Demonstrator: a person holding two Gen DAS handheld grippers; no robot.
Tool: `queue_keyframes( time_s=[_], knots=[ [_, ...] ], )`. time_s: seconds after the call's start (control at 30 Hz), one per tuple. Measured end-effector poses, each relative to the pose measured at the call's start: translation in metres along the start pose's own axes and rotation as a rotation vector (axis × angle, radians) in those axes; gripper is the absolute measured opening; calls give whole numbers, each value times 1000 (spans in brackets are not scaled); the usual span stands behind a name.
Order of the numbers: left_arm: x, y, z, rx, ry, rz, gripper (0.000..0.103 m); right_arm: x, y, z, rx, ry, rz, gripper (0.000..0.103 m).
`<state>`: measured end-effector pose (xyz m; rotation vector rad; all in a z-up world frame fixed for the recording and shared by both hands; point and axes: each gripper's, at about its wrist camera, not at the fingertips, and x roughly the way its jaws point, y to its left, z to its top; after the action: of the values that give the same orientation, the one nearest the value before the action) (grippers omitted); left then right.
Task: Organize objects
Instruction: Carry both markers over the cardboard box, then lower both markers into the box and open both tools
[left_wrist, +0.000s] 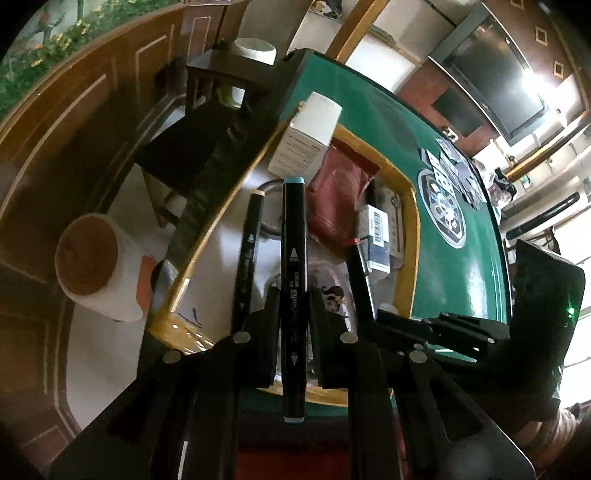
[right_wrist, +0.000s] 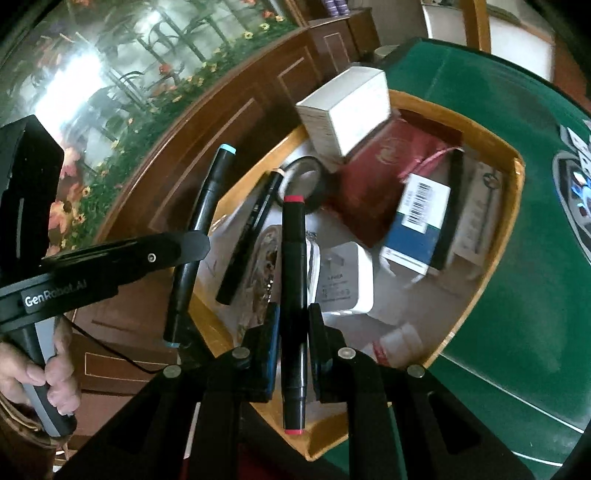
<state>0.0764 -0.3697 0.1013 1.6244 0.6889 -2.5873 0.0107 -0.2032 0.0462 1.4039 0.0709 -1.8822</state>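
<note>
My left gripper (left_wrist: 293, 295) is shut on a black art marker with light blue caps (left_wrist: 293, 258), held lengthwise above a wooden tray (left_wrist: 412, 221). The same marker (right_wrist: 201, 229) and left gripper (right_wrist: 184, 247) show at the left in the right wrist view. My right gripper (right_wrist: 293, 314) is shut on a black marker with red caps (right_wrist: 293, 280), held over the tray (right_wrist: 513, 192). Another black marker (left_wrist: 247, 254) lies in the tray beside the blue one; it also shows in the right wrist view (right_wrist: 251, 236).
The tray on the green table (left_wrist: 454, 280) holds a white box (right_wrist: 347, 110), a red pouch (right_wrist: 384, 177), a blue barcoded box (right_wrist: 413, 229), a tape roll (right_wrist: 306, 177) and a white adapter (right_wrist: 341, 280). Playing cards (left_wrist: 454, 166) lie farther out. A stool (left_wrist: 92, 258) stands beside the table.
</note>
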Motion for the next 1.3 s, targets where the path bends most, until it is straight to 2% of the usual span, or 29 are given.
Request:
queue_keyframes(
  time_s=[0.17,0.33,0.63,0.8,1.0,1.3],
  knots=[
    [-3,8,1,-16,-6,9,14,5,-5,3,10,4,-37,12],
    [-1,13,-1,-25,-1,14,14,5,-31,-3,84,9,-79,12],
    [6,18,14,-4,2,58,14,-17,-50,-1,154,-48,-68,12],
    [13,15,22,10,12,51,14,-21,-54,-1,170,-62,-66,12],
    [32,0,24,60,44,36,14,-21,-59,-2,196,-65,-60,12],
    [58,3,18,97,103,84,14,-12,-53,-6,179,-31,-28,13]
  ],
)
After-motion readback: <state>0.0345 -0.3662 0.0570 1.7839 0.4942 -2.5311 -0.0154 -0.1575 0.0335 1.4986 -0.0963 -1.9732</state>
